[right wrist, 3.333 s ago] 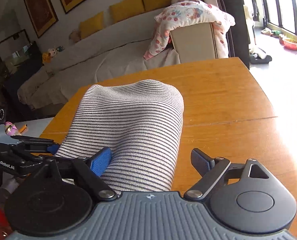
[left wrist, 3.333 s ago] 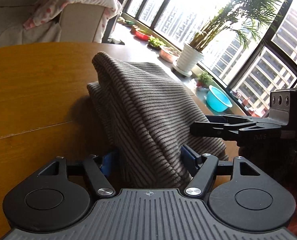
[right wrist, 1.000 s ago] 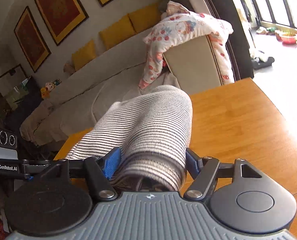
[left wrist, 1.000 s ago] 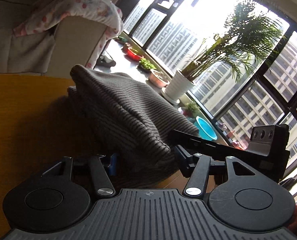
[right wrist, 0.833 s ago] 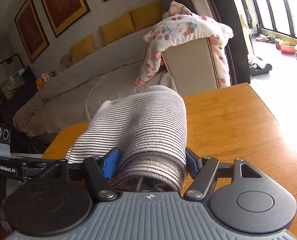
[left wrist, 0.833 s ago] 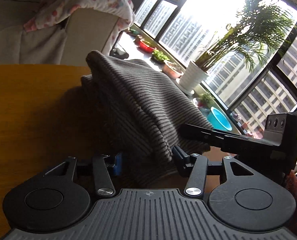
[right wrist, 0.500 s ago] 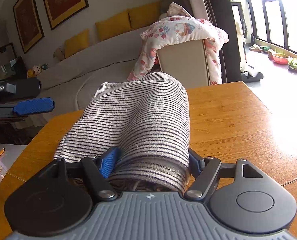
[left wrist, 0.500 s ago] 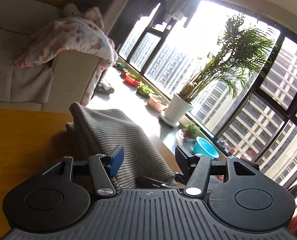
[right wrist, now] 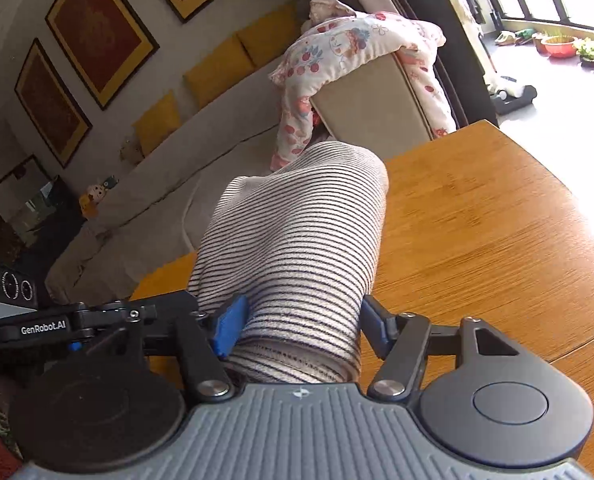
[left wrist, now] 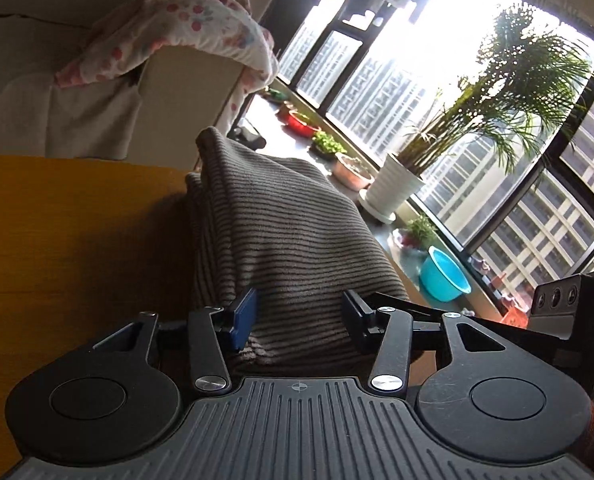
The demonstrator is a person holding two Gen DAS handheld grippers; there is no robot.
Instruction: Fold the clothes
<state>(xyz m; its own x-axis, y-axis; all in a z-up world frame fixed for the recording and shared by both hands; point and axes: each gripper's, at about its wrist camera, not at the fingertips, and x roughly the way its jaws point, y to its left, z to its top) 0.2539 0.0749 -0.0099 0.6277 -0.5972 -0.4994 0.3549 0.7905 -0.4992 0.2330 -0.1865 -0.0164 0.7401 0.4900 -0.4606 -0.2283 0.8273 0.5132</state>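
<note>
Striped garment [right wrist: 297,248], bunched between the closing jaws of the left gripper [left wrist: 299,316] and right gripper [right wrist: 301,324], is pinched at its near edge and draped over the wooden counter [right wrist: 489,232], a sofa [right wrist: 225,160] seen beyond.

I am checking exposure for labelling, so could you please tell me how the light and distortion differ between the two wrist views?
Left wrist view: backlit, the tall window blown out, the striped grey knitted garment dark and in shadow, straight frames bowed by the fisheye. Right wrist view: the same garment evenly lit with crisp stripes, white glare on the wooden table at the right edge.
</note>
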